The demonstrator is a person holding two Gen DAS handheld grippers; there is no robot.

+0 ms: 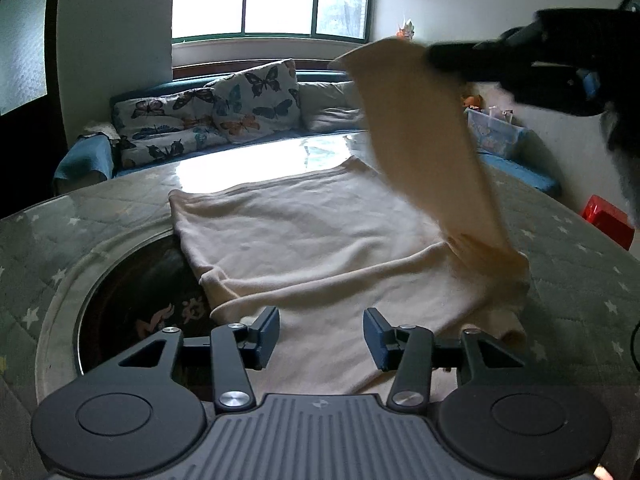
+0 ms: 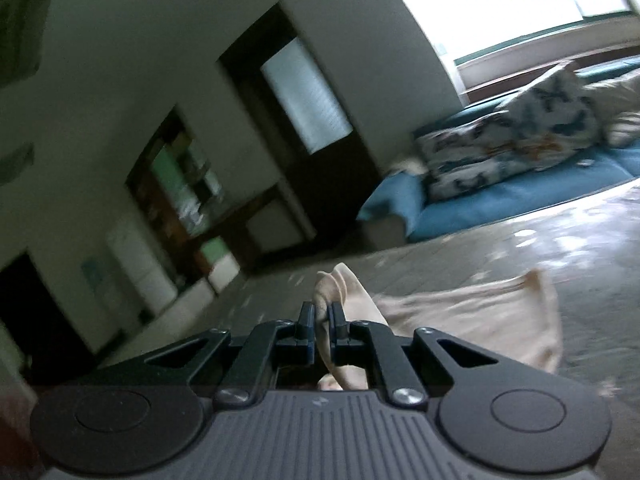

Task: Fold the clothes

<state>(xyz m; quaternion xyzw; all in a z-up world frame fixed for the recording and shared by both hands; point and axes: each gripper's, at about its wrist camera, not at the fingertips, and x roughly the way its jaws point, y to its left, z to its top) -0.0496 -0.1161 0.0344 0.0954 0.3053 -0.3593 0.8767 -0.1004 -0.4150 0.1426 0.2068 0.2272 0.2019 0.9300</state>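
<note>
A cream garment (image 1: 320, 240) lies spread on the round table (image 1: 560, 280). Its right sleeve (image 1: 424, 136) is lifted high above the table, held at its end by my right gripper (image 1: 436, 56), which enters from the upper right. In the right wrist view my right gripper (image 2: 323, 320) is shut on the sleeve's cream fabric (image 2: 340, 292), with the rest of the garment (image 2: 480, 316) trailing below to the right. My left gripper (image 1: 321, 340) is open and empty, low over the garment's near edge.
The table has a green star-patterned cover under glass and a dark round inset (image 1: 140, 300) at the near left. A blue sofa with butterfly cushions (image 1: 224, 112) stands behind. A red box (image 1: 608, 216) and a plastic bin (image 1: 496, 132) are at the right.
</note>
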